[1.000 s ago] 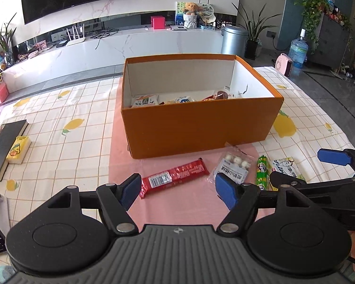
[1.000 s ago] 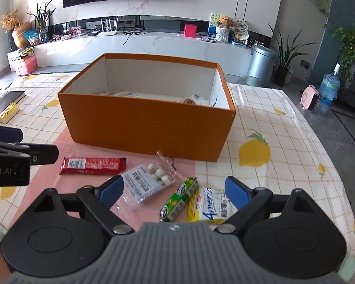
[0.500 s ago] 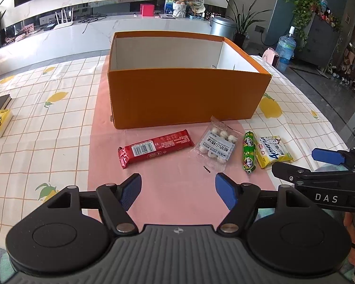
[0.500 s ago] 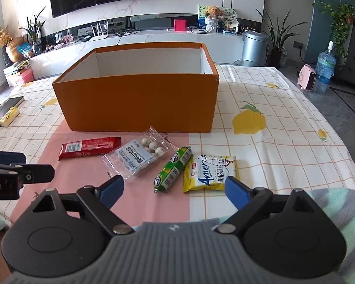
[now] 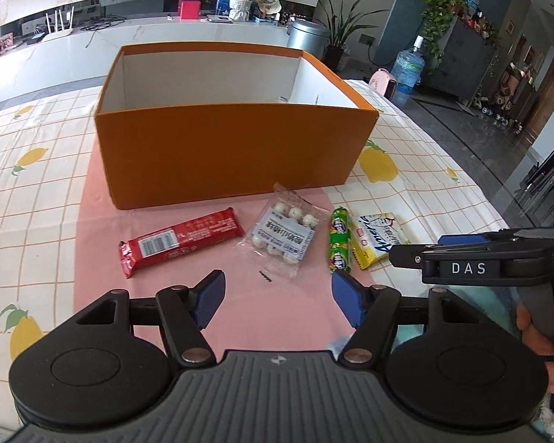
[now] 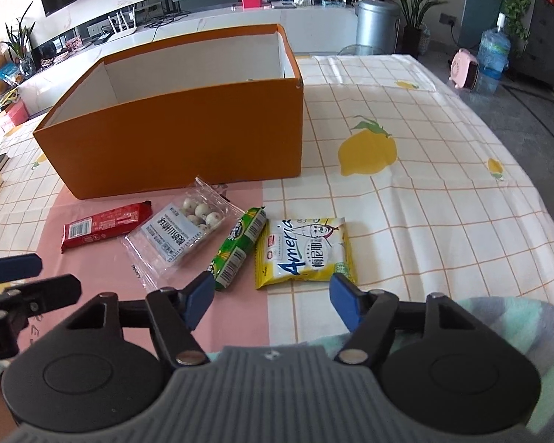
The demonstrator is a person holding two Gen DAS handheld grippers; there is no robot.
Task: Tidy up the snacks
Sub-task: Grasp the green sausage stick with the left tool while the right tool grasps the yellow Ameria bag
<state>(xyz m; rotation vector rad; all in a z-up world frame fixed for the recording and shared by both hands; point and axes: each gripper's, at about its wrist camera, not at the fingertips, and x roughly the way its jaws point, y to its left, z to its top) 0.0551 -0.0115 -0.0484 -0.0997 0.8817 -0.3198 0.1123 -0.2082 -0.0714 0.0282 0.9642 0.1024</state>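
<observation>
Your left gripper [image 5: 277,301] hangs over the pink mat [image 5: 295,317] with its jaws closing and nothing between them. Your right gripper [image 6: 271,297] is closing too, just near the yellow pack [image 6: 304,253], but it holds nothing. Past them four snacks lie in a row: red bar [image 5: 179,241], clear bag [image 5: 284,236], green roll [image 6: 238,247] and the yellow pack. Behind the snacks stands the orange box [image 5: 232,151], open on top.
</observation>
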